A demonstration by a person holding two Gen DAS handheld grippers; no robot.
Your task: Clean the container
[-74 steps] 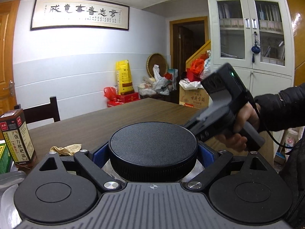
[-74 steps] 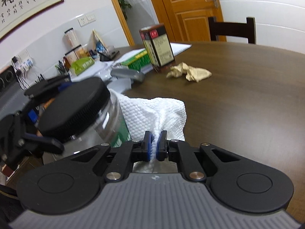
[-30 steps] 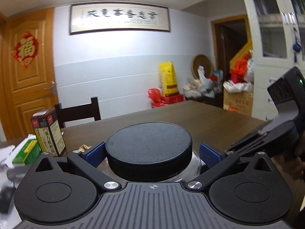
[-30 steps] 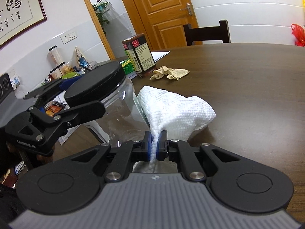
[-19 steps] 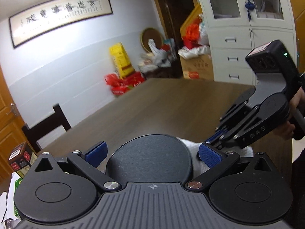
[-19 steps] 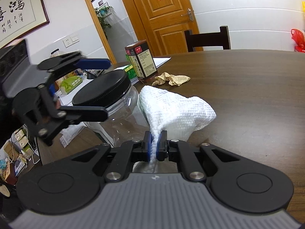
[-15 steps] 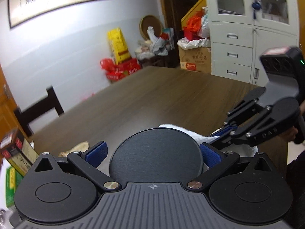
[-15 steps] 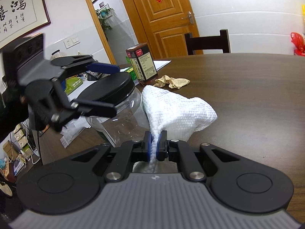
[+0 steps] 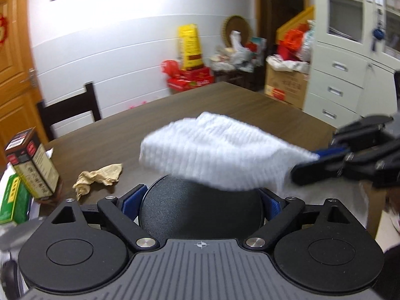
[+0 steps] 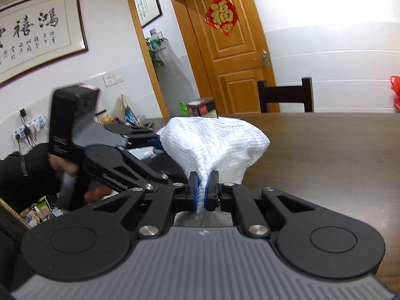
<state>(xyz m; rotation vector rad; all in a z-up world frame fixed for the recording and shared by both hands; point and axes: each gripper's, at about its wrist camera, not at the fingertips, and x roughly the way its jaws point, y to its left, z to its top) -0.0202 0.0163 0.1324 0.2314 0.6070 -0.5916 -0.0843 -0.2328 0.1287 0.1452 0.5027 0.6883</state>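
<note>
1. Dark wood table (image 9: 225, 105) in a cluttered office, white cabinets at the right edge, a chair at the far left. Left wrist view first: the left gripper (image 9: 200, 202) is closing its jaws around the black lid (image 9: 200, 212) of the jar, blue pads (image 9: 132, 200) sitting right at the lid's sides. A second ago they stood wide apart, so it's re-gripping by the lid.
2. Same view: the white cloth (image 9: 212, 155) now hangs over the top of the lid at frame centre, pinched at the right by the right gripper (image 9: 312, 160). Half a second back it was lower and off to the side. Looks like the lid top is next for wiping.
3. Lower left there's a crumpled brown paper (image 9: 97, 177) and a medicine box (image 9: 32, 165), neither involved.
4. Right wrist view: right gripper (image 10: 202, 191) is clamped tight on the cloth (image 10: 215, 140), same as before. The left gripper (image 10: 150, 145) sits at middle left, with the person's hand (image 10: 65, 167) behind it. The jar itself is hidden behind the cloth here.
</note>
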